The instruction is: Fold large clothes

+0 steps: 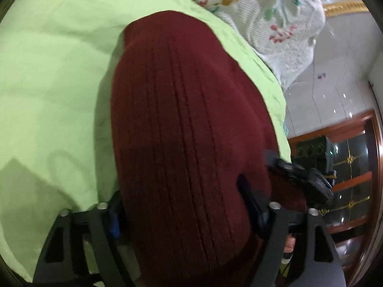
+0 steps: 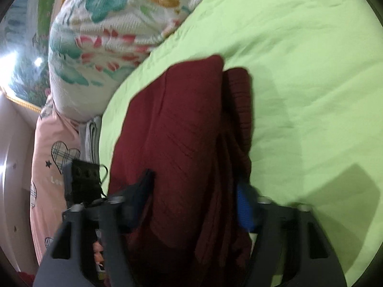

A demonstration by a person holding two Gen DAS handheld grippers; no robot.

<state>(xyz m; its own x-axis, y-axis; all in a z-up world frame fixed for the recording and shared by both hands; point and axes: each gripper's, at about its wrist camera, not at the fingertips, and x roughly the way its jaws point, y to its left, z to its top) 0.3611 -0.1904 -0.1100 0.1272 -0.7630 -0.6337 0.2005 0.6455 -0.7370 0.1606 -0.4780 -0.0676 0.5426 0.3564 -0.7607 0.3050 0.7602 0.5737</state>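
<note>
A dark red ribbed knit garment (image 1: 182,110) lies folded into a thick bundle on the light green bed sheet (image 1: 52,71). In the left wrist view the bundle fills the whole gap of my left gripper (image 1: 183,211), and both fingers press on its near end. In the right wrist view the same garment (image 2: 182,131) shows stacked layers and a ribbed edge on the right. My right gripper (image 2: 194,201) clamps that near end, its blue pad against the cloth. The two grippers sit side by side on the bundle's near edge.
A floral quilt (image 2: 103,31) is heaped at the far side of the green sheet (image 2: 299,71). A pink pillow with heart prints (image 2: 52,148) lies at the bed's left edge. Beyond the bed are a shiny tiled floor (image 1: 335,83) and a wooden glass-door cabinet (image 1: 354,167).
</note>
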